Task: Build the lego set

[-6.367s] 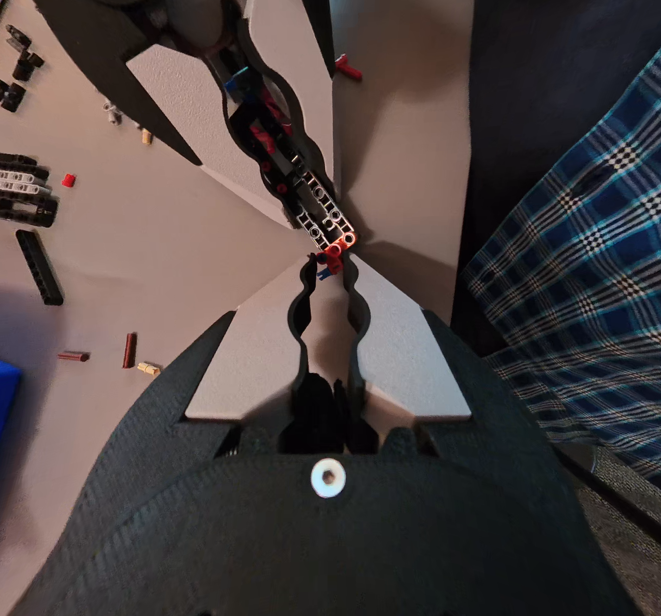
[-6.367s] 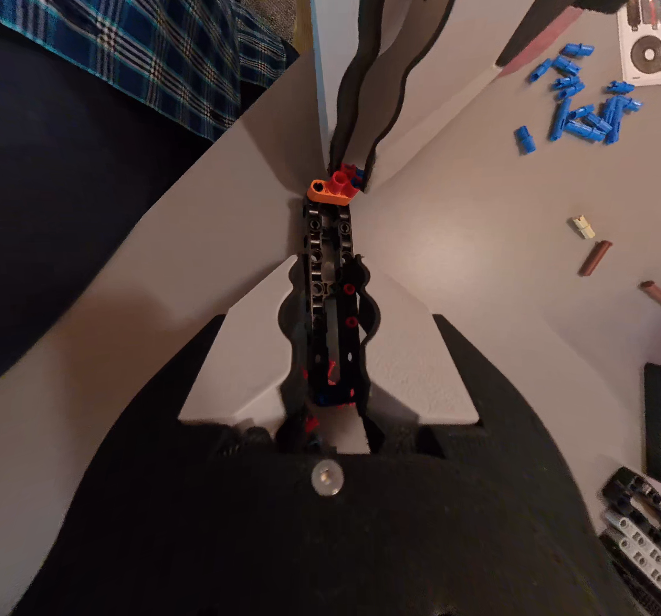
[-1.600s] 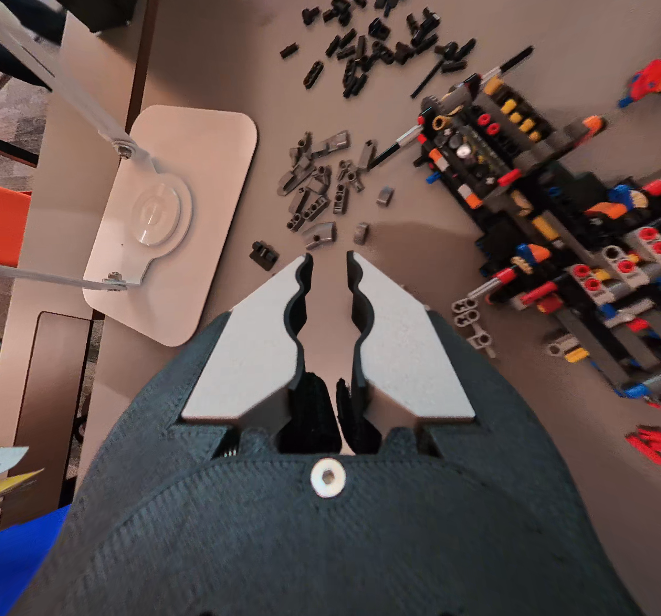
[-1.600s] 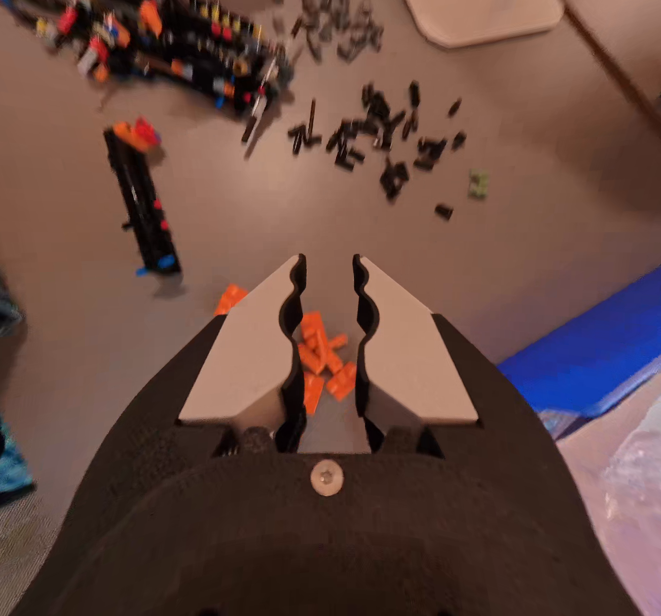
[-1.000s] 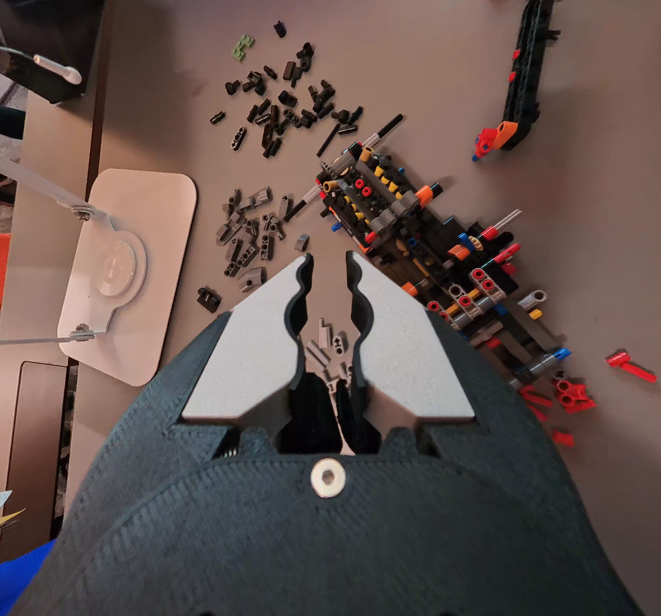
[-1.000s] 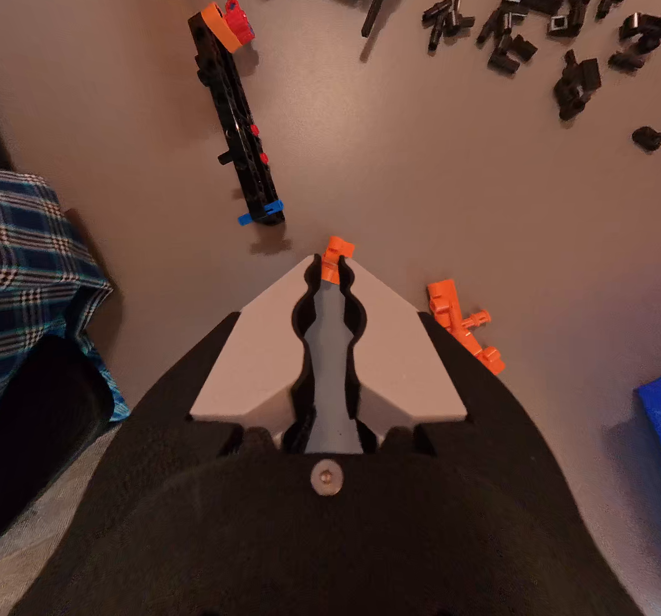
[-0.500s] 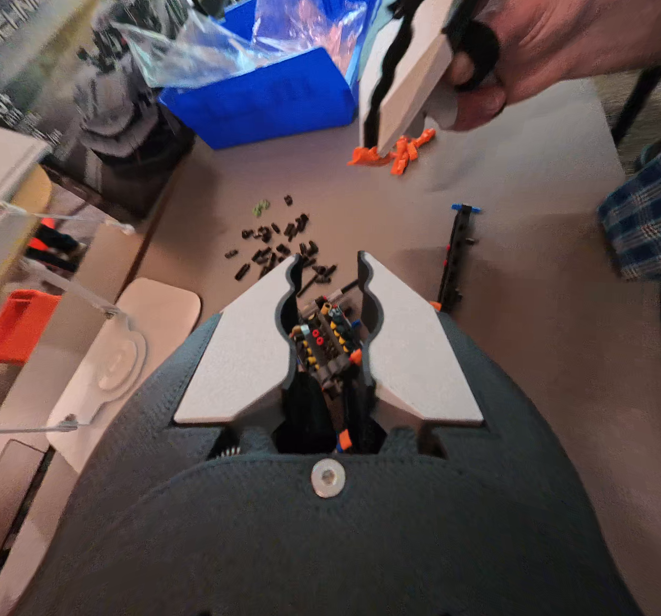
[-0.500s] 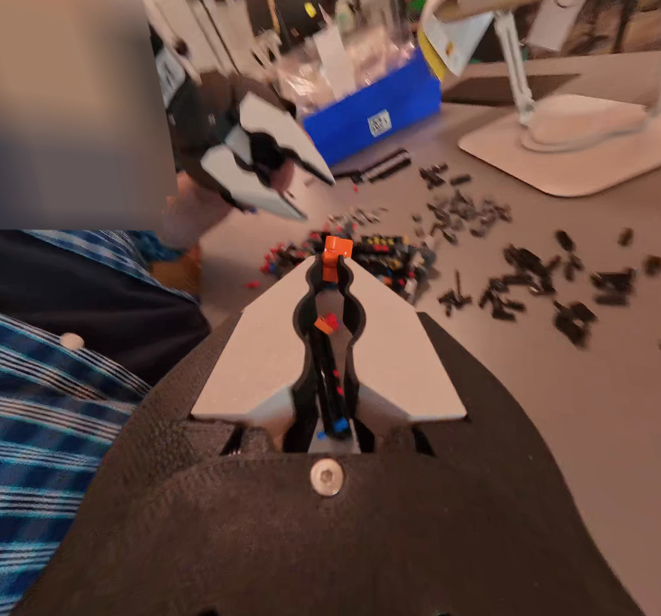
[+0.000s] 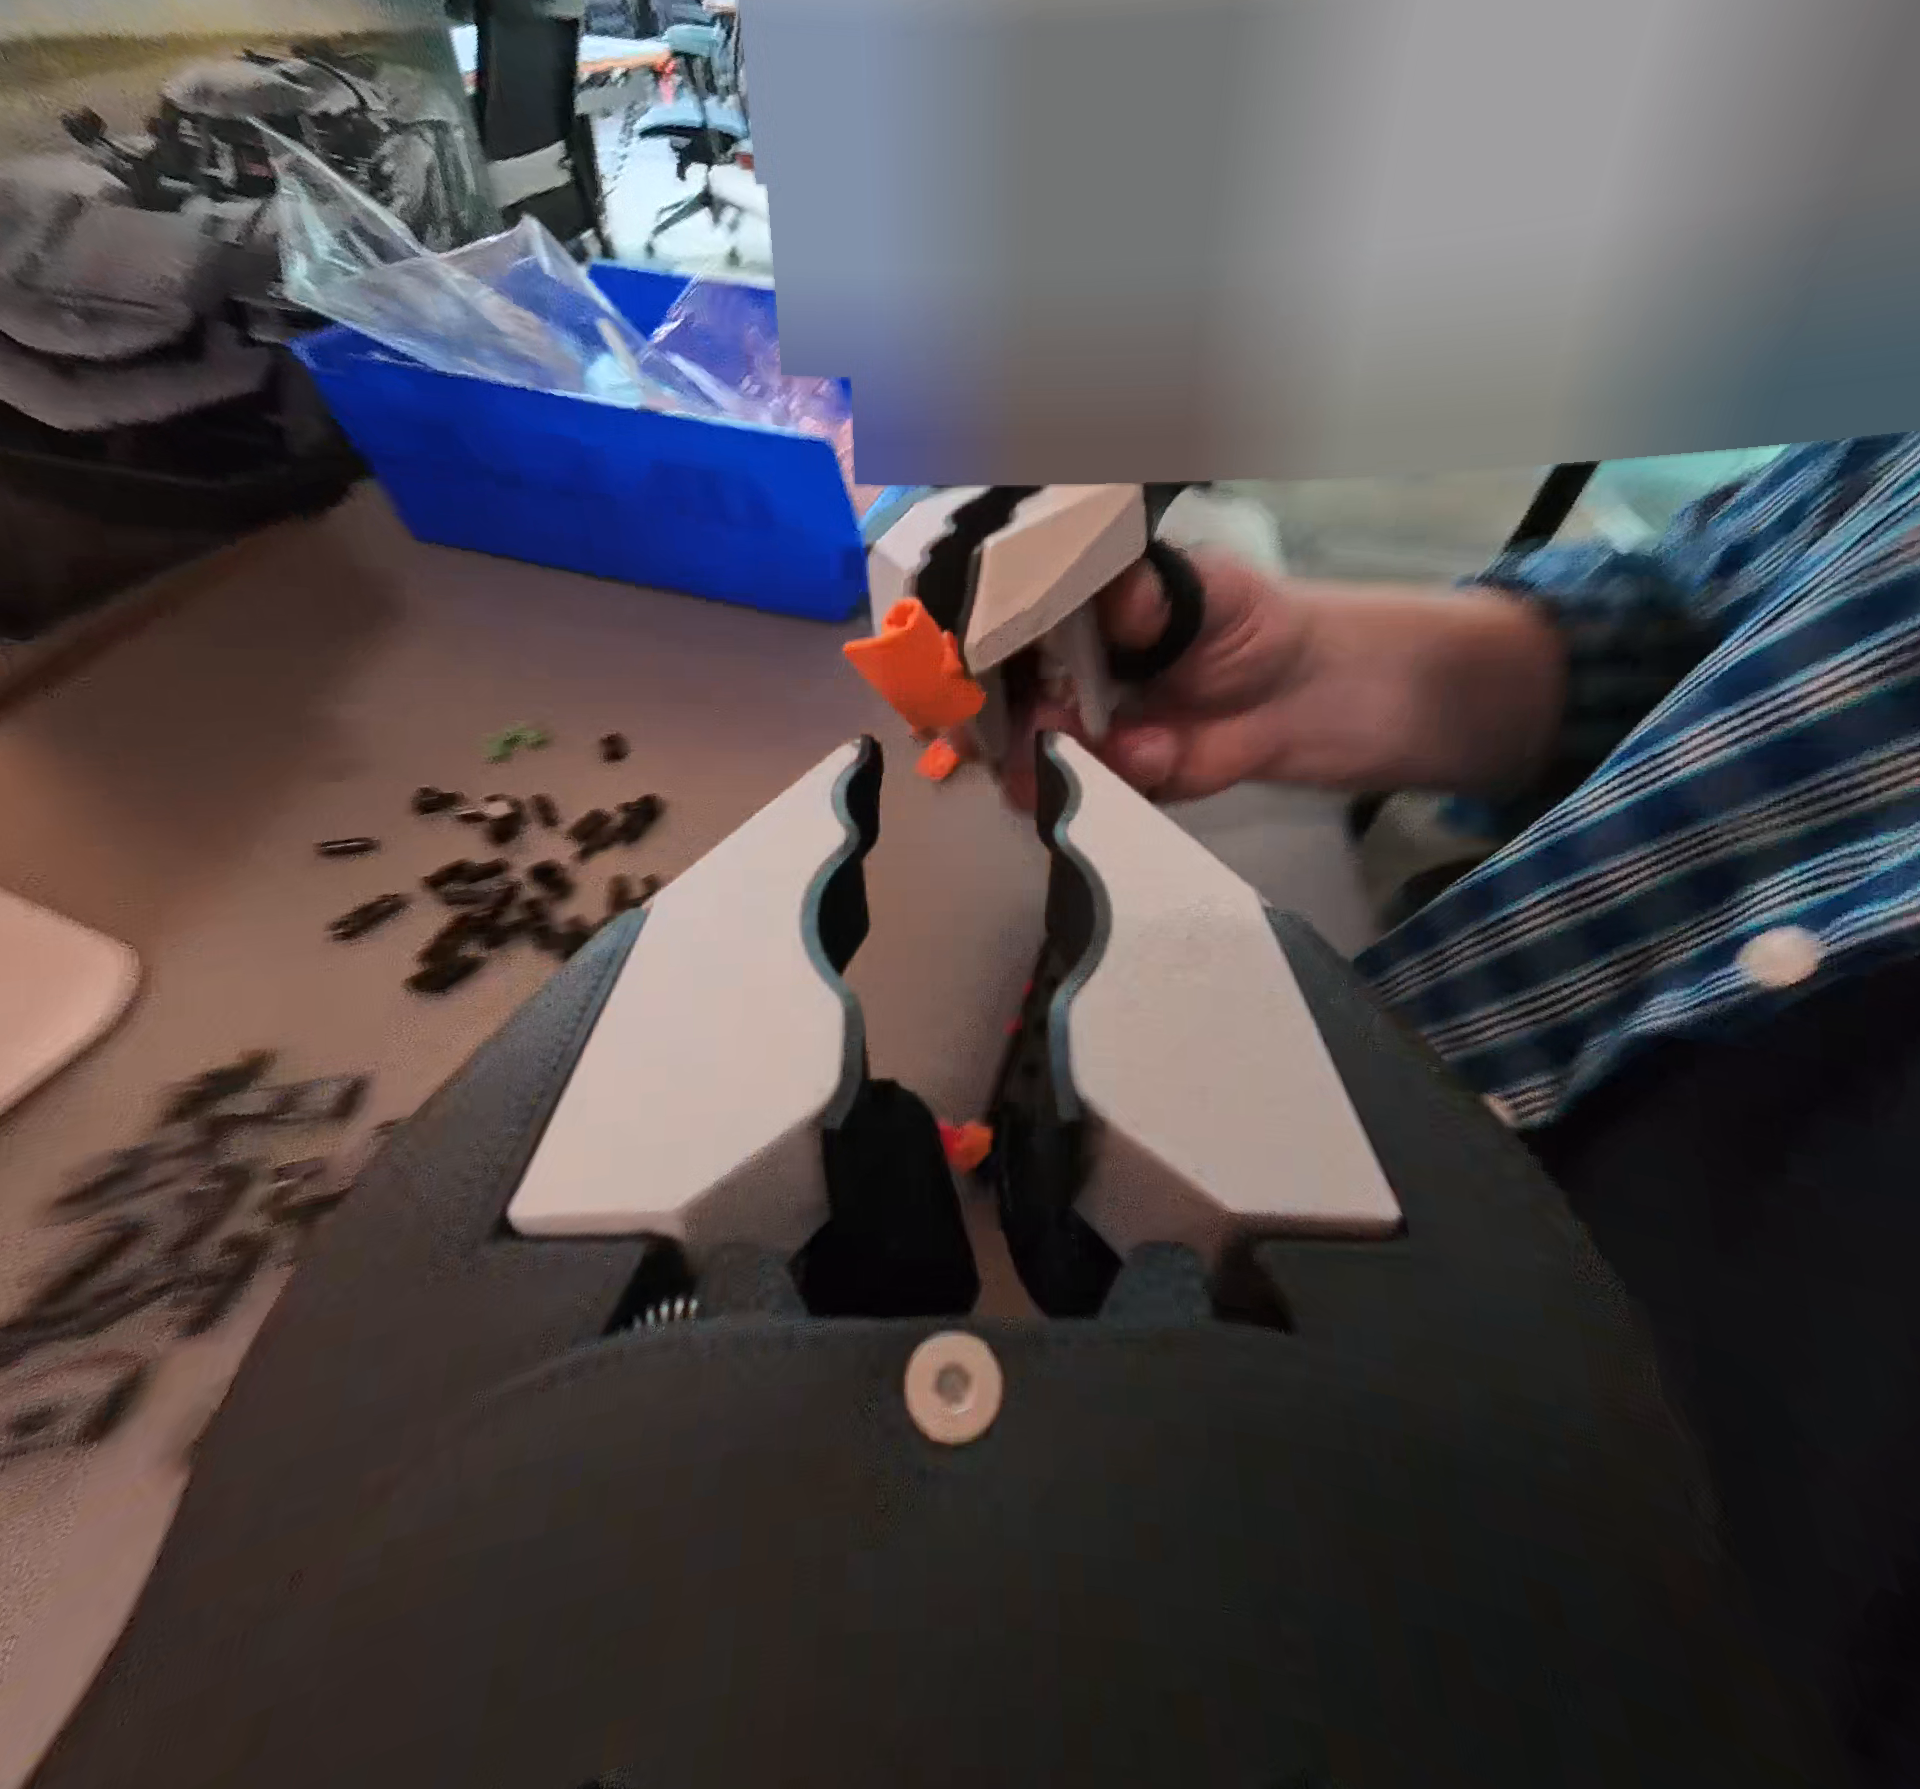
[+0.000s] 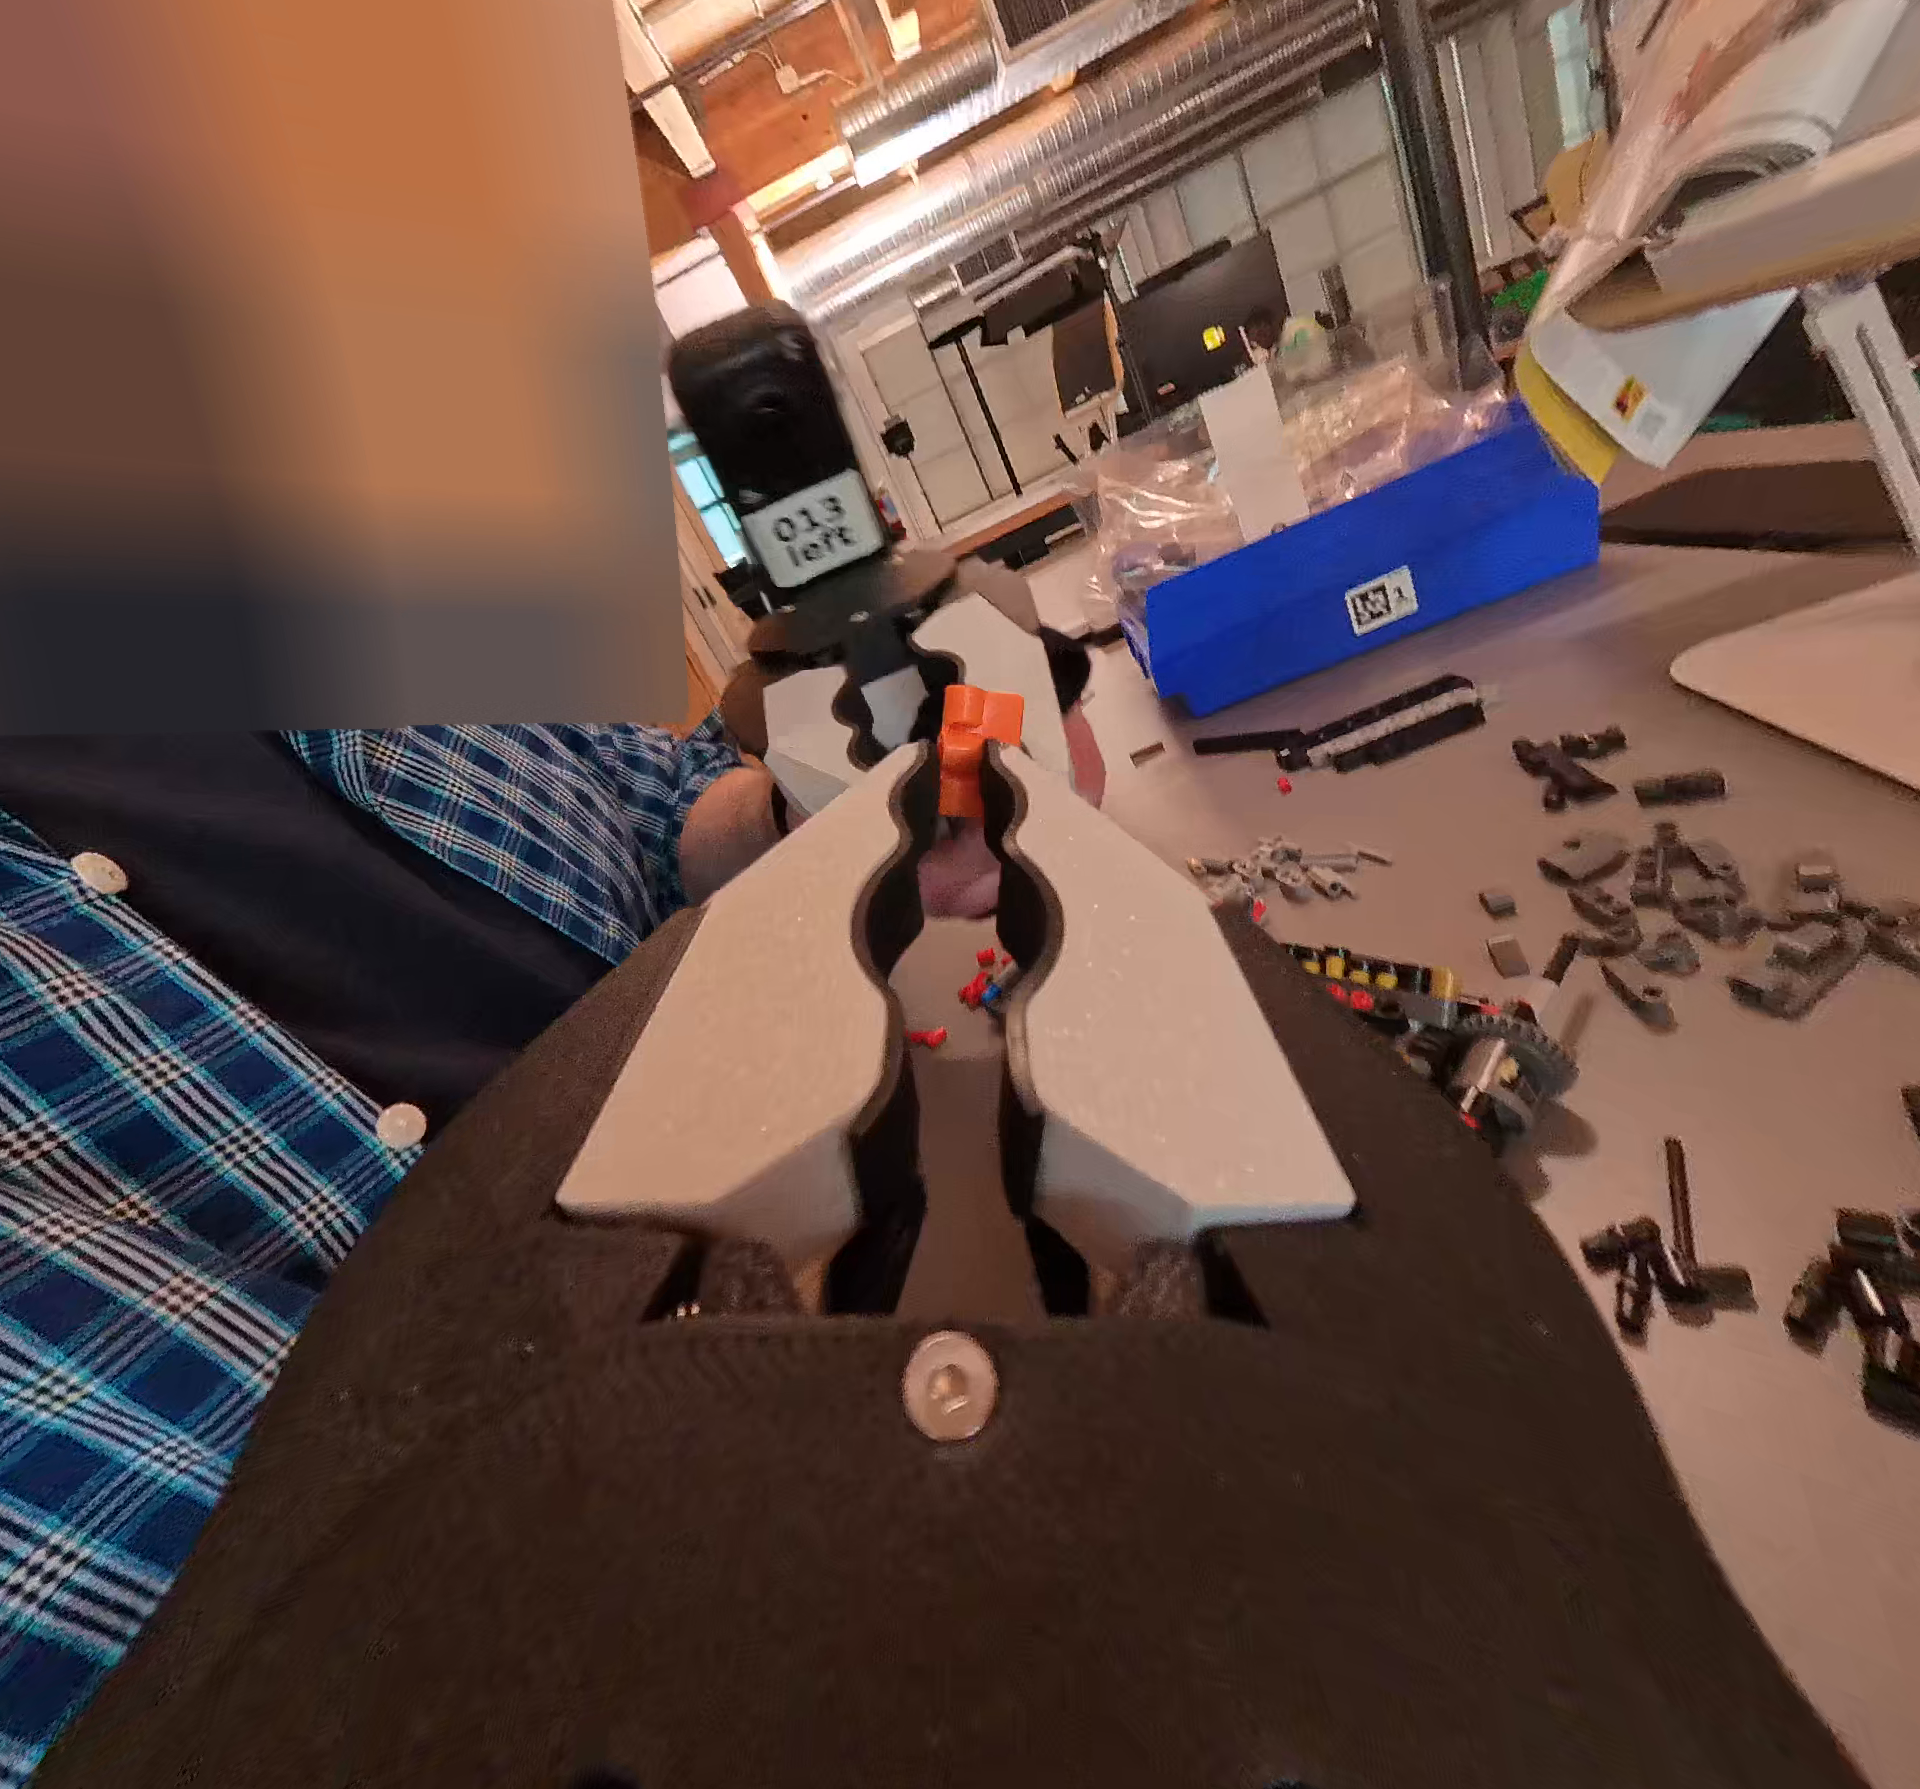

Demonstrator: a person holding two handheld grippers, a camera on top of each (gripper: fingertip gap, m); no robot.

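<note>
Right gripper (image 10: 958,757): I have it clamped on an orange lego piece (image 10: 971,737), raised above the table (image 10: 1714,1531).
Left gripper (image 9: 951,757): fingers apart, empty, facing the right one.
Surroundings: partly built lego model (image 10: 1444,1017), loose black pieces (image 9: 499,872), blue bin (image 10: 1382,560) with plastic bags.
Writing: white stickers on the bin and left gripper.

small orange lego piece (image 10: 964,740) upright, pinched at right gripper (image 10: 961,763) tips, above table
</note>
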